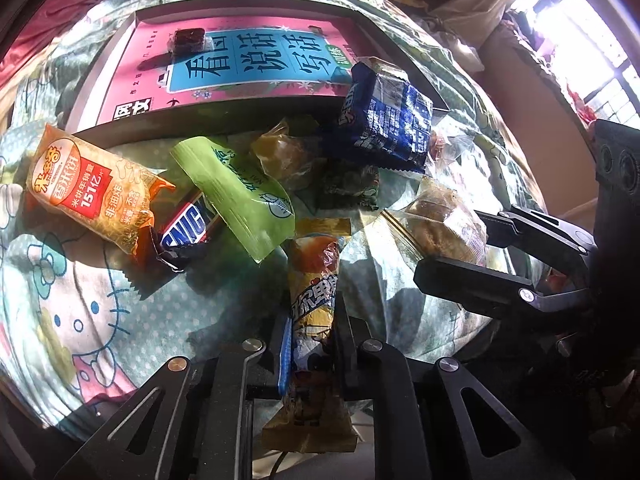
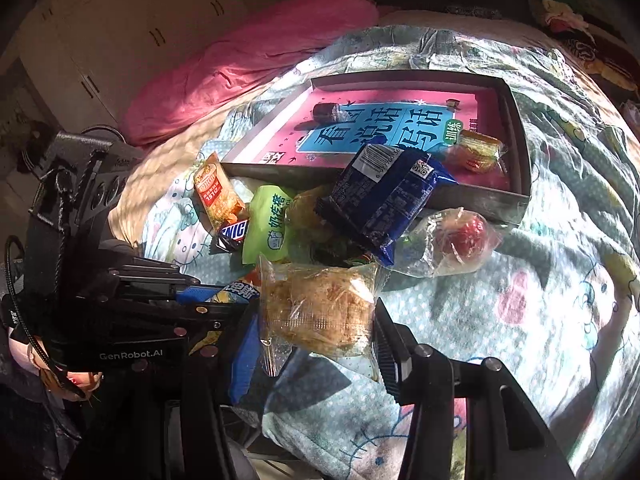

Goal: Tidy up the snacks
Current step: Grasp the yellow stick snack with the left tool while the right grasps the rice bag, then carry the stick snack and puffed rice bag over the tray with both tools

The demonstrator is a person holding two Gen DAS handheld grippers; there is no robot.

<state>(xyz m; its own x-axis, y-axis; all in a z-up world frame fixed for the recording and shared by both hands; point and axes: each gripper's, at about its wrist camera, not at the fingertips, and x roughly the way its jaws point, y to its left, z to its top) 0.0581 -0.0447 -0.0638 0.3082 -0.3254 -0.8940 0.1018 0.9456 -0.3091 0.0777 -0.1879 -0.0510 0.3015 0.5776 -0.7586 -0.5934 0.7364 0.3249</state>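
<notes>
My left gripper (image 1: 314, 332) is shut on a long yellow snack packet (image 1: 314, 272), which stands up between the pads. In the right wrist view my right gripper (image 2: 314, 334) is shut on a clear-wrapped floss pastry (image 2: 320, 300). Beyond both lies a heap: an orange rice cracker packet (image 1: 88, 184), a Snickers bar (image 1: 188, 228), a green packet (image 1: 236, 188) and an amber one (image 1: 284, 152). A blue packet (image 1: 384, 120) leans on the rim of the grey tray (image 1: 200, 122). The tray holds a pink book, a dark brown sweet (image 1: 188, 40) and an orange sweet (image 2: 478, 150).
Everything rests on a soft cartoon-print bedspread (image 2: 520, 300). A clear bag with something red (image 2: 460, 236) lies right of the heap. A pink quilt (image 2: 248, 64) lies behind the tray, with white cupboards beyond. A bright window is at the far right of the left wrist view.
</notes>
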